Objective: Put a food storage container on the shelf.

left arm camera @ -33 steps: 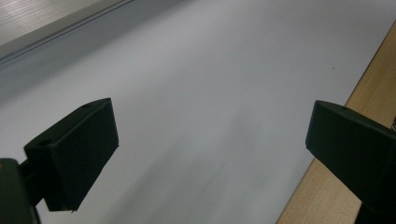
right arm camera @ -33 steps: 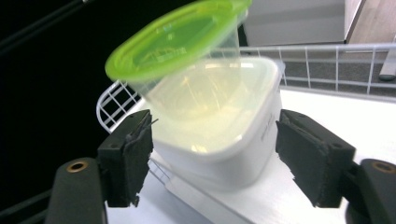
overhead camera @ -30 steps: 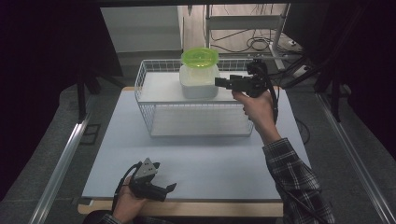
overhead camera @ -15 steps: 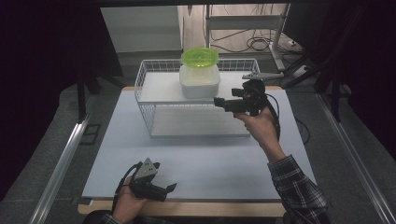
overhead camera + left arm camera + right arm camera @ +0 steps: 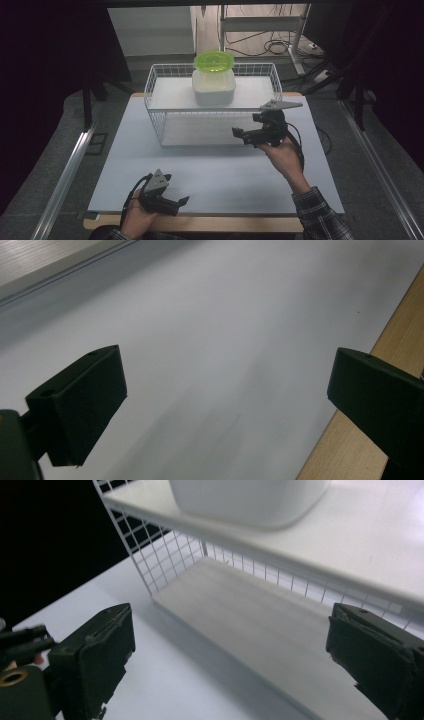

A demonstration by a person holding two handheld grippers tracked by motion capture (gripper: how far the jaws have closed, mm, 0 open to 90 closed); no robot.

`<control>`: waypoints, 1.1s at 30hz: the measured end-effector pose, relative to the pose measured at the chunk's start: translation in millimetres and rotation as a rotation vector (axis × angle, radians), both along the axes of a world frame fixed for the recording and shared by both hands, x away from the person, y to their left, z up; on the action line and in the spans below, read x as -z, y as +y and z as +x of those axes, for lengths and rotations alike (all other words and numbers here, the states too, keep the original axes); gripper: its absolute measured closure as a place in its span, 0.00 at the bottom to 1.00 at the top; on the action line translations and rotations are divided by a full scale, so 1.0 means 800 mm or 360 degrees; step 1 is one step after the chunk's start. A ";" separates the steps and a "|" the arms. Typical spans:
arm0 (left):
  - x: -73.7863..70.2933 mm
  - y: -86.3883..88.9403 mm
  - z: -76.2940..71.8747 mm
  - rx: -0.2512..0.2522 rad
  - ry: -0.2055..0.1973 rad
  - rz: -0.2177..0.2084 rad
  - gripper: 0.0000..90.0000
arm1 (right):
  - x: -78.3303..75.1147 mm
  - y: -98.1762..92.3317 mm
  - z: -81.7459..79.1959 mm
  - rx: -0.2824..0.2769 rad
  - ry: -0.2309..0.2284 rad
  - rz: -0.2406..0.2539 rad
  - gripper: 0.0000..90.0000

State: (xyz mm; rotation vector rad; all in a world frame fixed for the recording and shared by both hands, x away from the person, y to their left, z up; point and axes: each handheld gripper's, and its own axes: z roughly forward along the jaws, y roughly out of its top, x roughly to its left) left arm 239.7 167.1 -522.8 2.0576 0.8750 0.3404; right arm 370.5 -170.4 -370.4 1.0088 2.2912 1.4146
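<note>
The right gripper (image 5: pixel 245 135), jaws apart and empty, hangs just near of the wire rack (image 5: pixel 165 107) holding a green-lidded container (image 5: pixel 214 80); the left gripper (image 5: pixel 175 204) rests gaping at the tabletop's (image 5: pixel 120 150) near edge.

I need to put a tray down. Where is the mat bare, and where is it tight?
The mat is bare between the wire rack and the near edge, between the left tongs and the right tongs. It is tight on the rack's top shelf around the green-lidded container.
</note>
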 end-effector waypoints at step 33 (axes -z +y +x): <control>-0.001 -0.002 -0.001 -0.0001 0.0004 0.0007 0.03 | 0.143 -0.061 -0.078 0.0034 0.0017 -0.0235 0.01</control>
